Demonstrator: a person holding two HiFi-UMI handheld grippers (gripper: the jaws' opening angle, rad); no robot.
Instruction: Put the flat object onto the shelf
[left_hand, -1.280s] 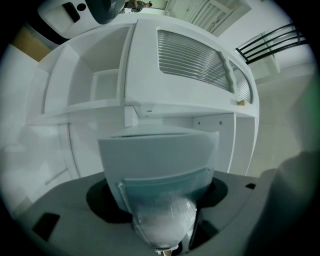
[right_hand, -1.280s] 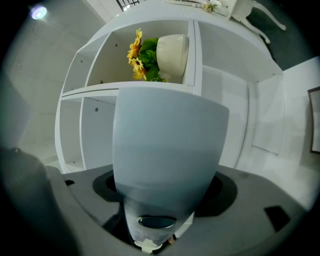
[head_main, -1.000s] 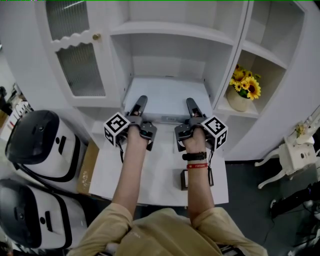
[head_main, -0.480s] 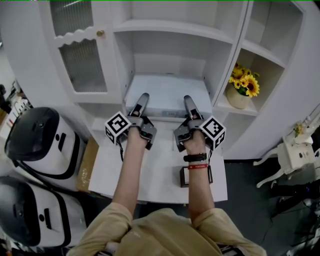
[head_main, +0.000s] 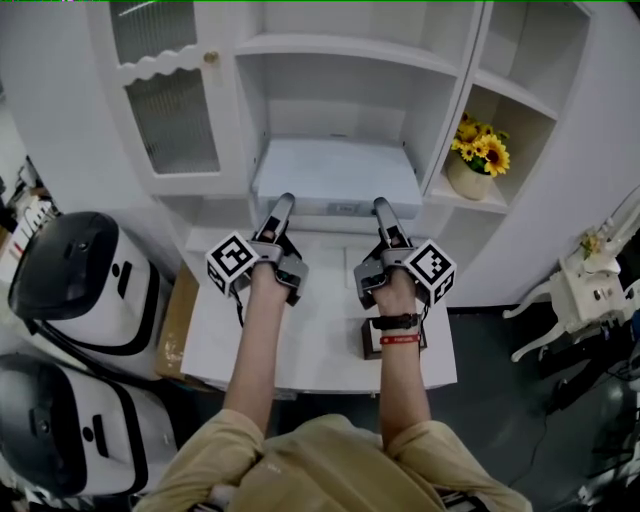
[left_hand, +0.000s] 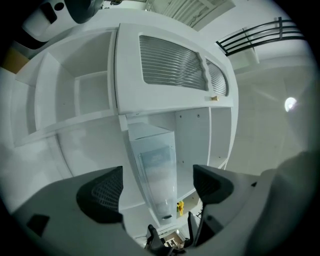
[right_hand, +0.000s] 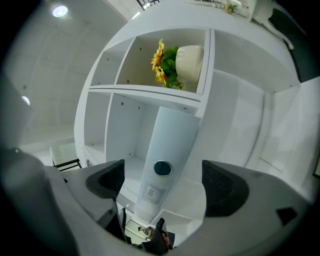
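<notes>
We've backed our left gripper (head_main: 284, 204) and right gripper (head_main: 382, 209) off the flat box (head_main: 335, 172) ahead, jaws just opened, empty; only the right gripper view shows its dark disc (right_hand: 162, 168).

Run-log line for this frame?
stage: release done | flat box: lying in middle bay of cabinet | left gripper: jaws just been opening, empty | right gripper: jaws just been opening, empty

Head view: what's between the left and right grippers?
Just bare white tabletop between left gripper and right gripper, per the head view; the flat box lies beyond their tips.
</notes>
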